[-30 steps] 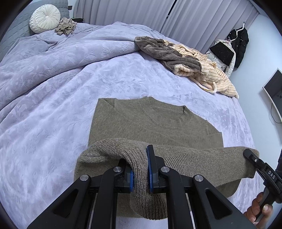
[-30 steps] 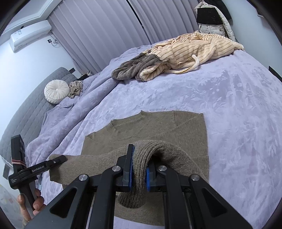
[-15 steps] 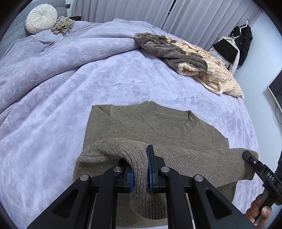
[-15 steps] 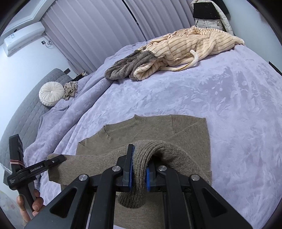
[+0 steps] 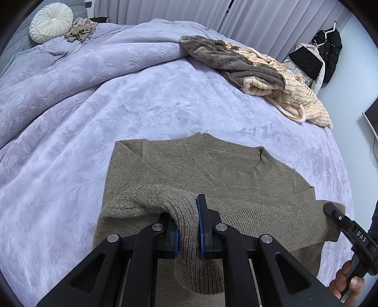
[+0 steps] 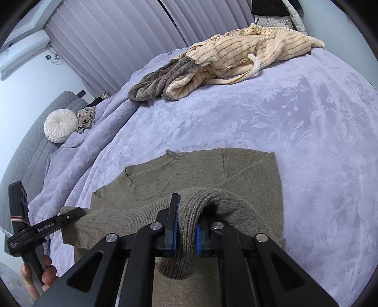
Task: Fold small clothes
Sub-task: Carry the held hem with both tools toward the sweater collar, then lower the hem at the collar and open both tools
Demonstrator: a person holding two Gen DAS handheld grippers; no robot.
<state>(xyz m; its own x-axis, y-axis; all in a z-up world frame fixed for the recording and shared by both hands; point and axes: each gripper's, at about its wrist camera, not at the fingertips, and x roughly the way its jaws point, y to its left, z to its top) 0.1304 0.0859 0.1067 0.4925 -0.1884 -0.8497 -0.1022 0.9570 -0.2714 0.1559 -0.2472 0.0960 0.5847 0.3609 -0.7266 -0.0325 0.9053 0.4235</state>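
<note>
An olive-brown knit sweater (image 5: 200, 165) lies flat on the lilac bed cover, neck away from me, sleeves folded in. It also shows in the right wrist view (image 6: 212, 170). My left gripper (image 5: 189, 224) is shut on the left end of the sweater's bottom hem. My right gripper (image 6: 186, 226) is shut on the right end of the hem. Both hold the hem lifted and stretched over the sweater's body. The right gripper shows at the right edge of the left wrist view (image 5: 340, 222); the left gripper shows at the left of the right wrist view (image 6: 59, 219).
The lilac bed cover (image 5: 118, 99) spreads all around. A pile of grey and cream striped clothes (image 5: 259, 70) lies at the far right side. A round white cushion (image 5: 50, 21) and a small beige garment (image 5: 80, 29) lie at the headboard. Curtains hang behind.
Both grippers have carried the lifted hem forward over the sweater toward the neckline. The grips have not changed.
</note>
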